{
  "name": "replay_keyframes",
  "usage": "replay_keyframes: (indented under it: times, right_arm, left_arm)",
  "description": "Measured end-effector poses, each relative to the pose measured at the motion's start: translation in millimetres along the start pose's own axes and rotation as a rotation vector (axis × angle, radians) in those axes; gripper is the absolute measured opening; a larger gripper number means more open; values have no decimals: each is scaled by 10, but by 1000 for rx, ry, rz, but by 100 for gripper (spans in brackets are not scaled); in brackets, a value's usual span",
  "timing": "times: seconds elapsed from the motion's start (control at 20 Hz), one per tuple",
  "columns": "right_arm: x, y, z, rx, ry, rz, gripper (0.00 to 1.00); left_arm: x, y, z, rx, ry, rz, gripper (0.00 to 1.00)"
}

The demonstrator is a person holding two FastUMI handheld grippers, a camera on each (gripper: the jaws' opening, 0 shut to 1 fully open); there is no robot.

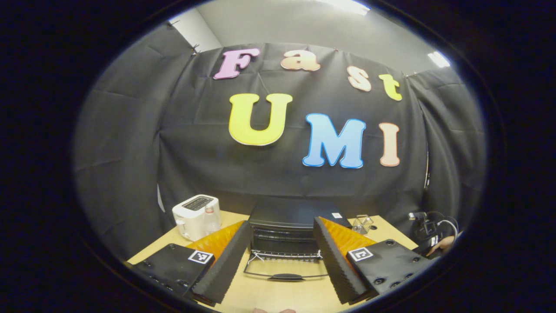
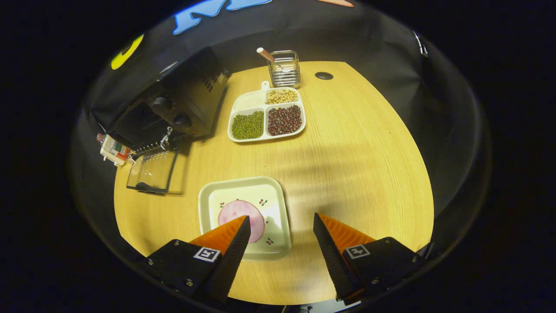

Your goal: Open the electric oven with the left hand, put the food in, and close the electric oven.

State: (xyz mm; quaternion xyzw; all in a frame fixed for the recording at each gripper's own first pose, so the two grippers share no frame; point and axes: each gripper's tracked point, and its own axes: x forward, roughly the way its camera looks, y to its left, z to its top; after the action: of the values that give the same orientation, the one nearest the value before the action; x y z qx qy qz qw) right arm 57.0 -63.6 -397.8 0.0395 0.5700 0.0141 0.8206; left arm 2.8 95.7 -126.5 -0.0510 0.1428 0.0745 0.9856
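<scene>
The black electric oven [image 1: 295, 217] stands on the wooden table with its glass door [image 1: 284, 268] folded down flat toward me. My left gripper [image 1: 281, 237] hangs open in front of it, the door and rack showing between the fingers, nothing held. In the right gripper view the oven [image 2: 173, 104] sits at the far left, its door [image 2: 153, 170] lying open on the table. A white square plate [image 2: 278, 217] carries a round pink slice of food [image 2: 236, 213]. My right gripper [image 2: 281, 230] is open just above the plate's near right edge, its left finger over the slice.
A white toaster [image 1: 195, 215] stands left of the oven with a small bottle beside it. A divided tray of beans [image 2: 266, 115] and a wire holder [image 2: 284, 68] sit behind the plate. A person's hand [image 1: 443, 245] with the other gripper is at the table's right edge.
</scene>
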Motion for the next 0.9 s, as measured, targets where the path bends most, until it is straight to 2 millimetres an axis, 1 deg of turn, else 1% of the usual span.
replay_keyframes:
  times: [0.1,0.15,0.2,0.3,0.35,0.4,0.45,0.5,0.55,0.6,0.65,0.7,0.75,0.8,0.85,0.9]
  right_arm:
    - [133,-10,-23,-12,36,-13,87]
    - [211,-19,-30,-16,49,-18,87]
    - [261,-7,-51,-16,65,-19,80]
    - [337,6,-85,-26,96,-21,77]
    - [373,-5,-116,-42,109,-28,76]
    - [421,-27,-154,-59,124,-43,74]
    - [575,-10,-167,-71,118,-45,52]
    - [430,-11,-117,-106,127,-36,51]
    - [431,63,-114,-138,127,6,52]
    - [331,71,-24,-128,130,-8,36]
    - [237,82,-11,-157,148,-11,20]
    - [391,41,-91,-159,172,-10,16]
    - [580,-24,-144,-161,180,-38,11]
    - [632,-9,-192,-169,186,-24,1]
    - [701,-20,-201,-172,194,-23,1]
    - [718,7,-206,-134,210,15,1]
  left_arm:
    - [-61,129,13,-14,1,29,100]
    - [-90,188,23,-14,0,43,97]
    - [-97,231,12,-14,3,54,100]
    - [-133,295,15,-14,7,69,94]
    - [-140,326,14,-13,8,76,97]
    - [-140,351,1,-16,10,80,97]
    - [-131,354,-22,-23,16,82,97]
    - [-134,347,-53,-30,19,83,100]
    - [-134,335,-63,-36,22,80,97]
    - [-120,309,-84,-39,27,75,100]
    - [-115,286,-93,-37,31,68,100]
    - [-107,263,-108,-33,34,64,97]
    - [-97,239,-96,-30,33,59,97]
    - [-84,209,-103,-25,34,50,97]
    - [-86,187,-80,-18,31,45,100]
    - [-92,191,-67,-10,26,45,100]
